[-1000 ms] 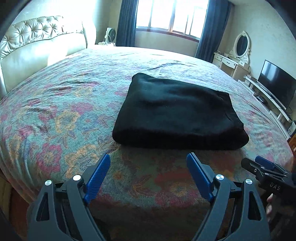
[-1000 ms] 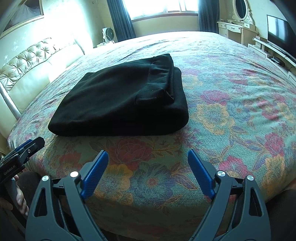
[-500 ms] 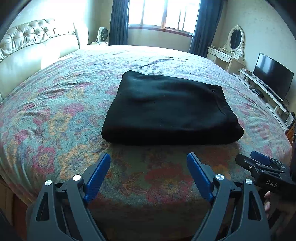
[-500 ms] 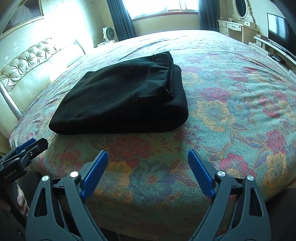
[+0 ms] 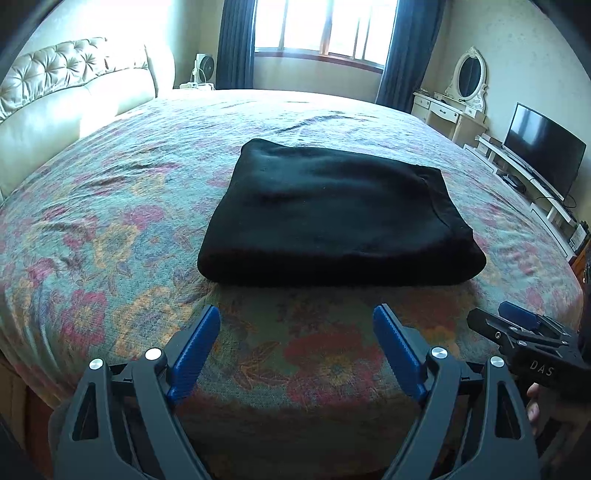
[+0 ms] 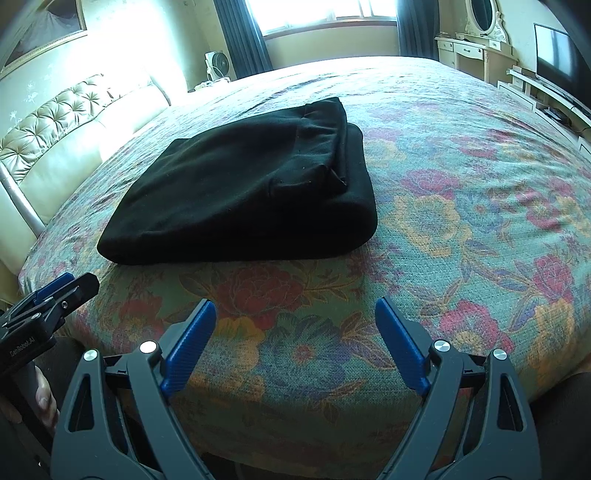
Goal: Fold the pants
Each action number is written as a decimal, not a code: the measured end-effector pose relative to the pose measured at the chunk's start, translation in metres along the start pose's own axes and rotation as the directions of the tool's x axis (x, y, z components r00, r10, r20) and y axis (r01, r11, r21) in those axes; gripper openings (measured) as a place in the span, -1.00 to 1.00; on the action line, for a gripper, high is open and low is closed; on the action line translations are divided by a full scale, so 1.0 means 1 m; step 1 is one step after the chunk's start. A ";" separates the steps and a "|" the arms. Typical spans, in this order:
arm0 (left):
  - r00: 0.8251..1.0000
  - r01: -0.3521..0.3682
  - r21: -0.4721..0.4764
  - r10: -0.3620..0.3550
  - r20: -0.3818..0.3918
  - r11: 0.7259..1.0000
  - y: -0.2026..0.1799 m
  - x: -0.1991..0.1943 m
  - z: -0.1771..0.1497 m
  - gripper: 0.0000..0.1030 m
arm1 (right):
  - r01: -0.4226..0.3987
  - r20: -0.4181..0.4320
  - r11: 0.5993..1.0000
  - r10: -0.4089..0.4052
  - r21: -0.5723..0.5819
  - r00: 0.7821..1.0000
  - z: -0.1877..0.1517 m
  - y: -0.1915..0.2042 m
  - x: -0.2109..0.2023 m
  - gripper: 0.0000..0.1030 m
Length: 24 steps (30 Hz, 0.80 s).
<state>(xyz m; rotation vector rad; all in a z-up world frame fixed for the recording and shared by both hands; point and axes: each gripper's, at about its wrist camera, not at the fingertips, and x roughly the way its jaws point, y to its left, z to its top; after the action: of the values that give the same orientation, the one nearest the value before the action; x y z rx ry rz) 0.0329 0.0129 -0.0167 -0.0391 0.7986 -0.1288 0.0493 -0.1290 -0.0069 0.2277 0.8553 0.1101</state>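
The black pants [image 5: 341,218] lie folded into a thick, tidy rectangle on the floral bedspread [image 5: 110,229], sitting dead centre in the left wrist view and up toward eleven o'clock of centre in the right wrist view [image 6: 243,192]. The fold's rounded edge faces the near side of the bed, and from the right you can see the waistband layer stacked on top, at the bundle's one o'clock corner.

Nothing is touching the cloth. The left gripper [image 5: 295,350] hangs at six o'clock, short of the pants, over the near edge of the bed, its blue pads spread wide and holding nothing. The right gripper [image 6: 295,347] does likewise, jaws wide apart and empty, over the printed flowers just short of the bundle. Each tool pokes into the other's view: the right one at four o'clock in the left camera, the left one at eight o'clock in the right camera.

Further out, a tufted cream headboard [image 5: 70,96] runs along at ten o'clock. A window [image 5: 325,29] with dark curtains sits at twelve, a small fan [image 6: 218,64] beside it. At two o'clock stand a white dresser with an oval mirror [image 5: 469,74] and a television [image 5: 543,147].
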 end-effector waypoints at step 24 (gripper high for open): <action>0.994 -0.047 0.014 0.045 0.098 0.999 -0.006 -0.016 0.009 0.73 | -0.005 -0.007 1.000 0.005 -0.004 1.000 -0.002 0.000 0.001 0.70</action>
<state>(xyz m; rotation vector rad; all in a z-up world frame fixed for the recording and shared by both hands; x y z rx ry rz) 0.0276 0.0093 0.0012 -0.0118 0.7000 -0.0887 0.0487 -0.1285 -0.0085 0.2259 0.8610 0.1175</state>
